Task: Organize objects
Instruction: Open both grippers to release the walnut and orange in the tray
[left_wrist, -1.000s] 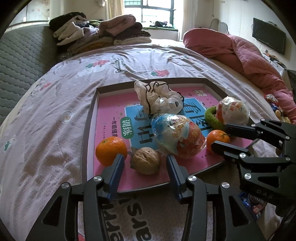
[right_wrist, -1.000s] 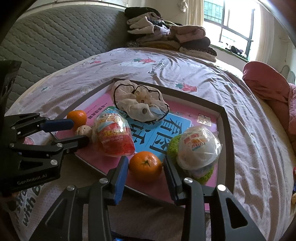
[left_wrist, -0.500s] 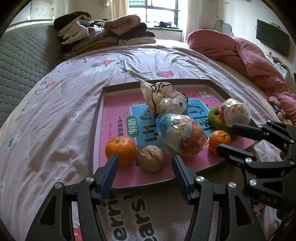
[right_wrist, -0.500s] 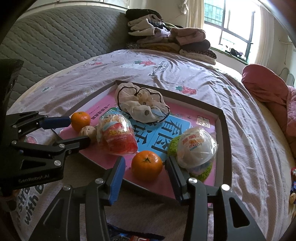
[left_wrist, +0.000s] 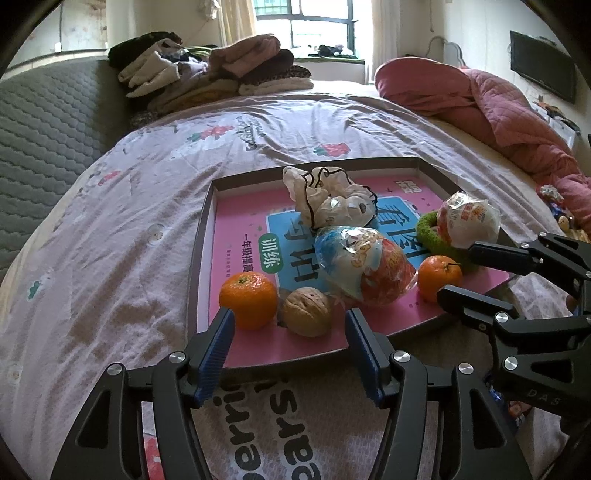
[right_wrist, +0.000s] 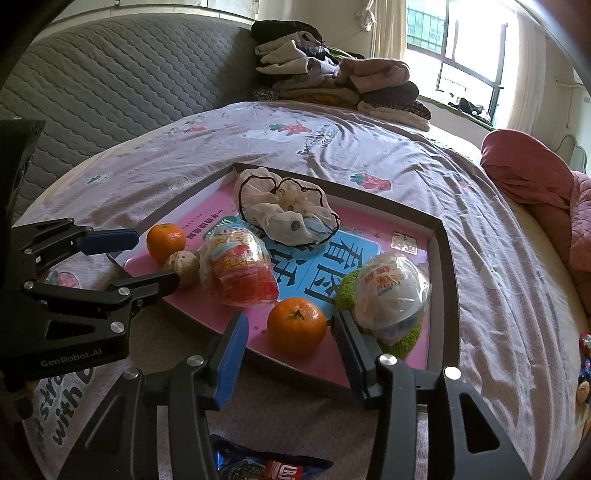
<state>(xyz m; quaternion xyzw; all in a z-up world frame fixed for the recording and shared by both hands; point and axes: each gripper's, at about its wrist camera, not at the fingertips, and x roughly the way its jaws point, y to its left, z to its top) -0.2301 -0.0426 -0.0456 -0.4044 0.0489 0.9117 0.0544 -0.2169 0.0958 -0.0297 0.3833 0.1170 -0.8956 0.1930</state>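
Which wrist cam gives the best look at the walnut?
Left wrist. The walnut sits close and whole, just ahead of the open left gripper, beside an orange. In the right wrist view the walnut is smaller, and the left gripper's lower finger partly covers it.

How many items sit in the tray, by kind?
Oranges: 2, one on the left and one on the right
Walnut: 1
Wrapped snack packs: 2, one red-and-blue and one white
Frilly scrunchie: 1
Green scrunchie: 1
Total: 7 in the tray
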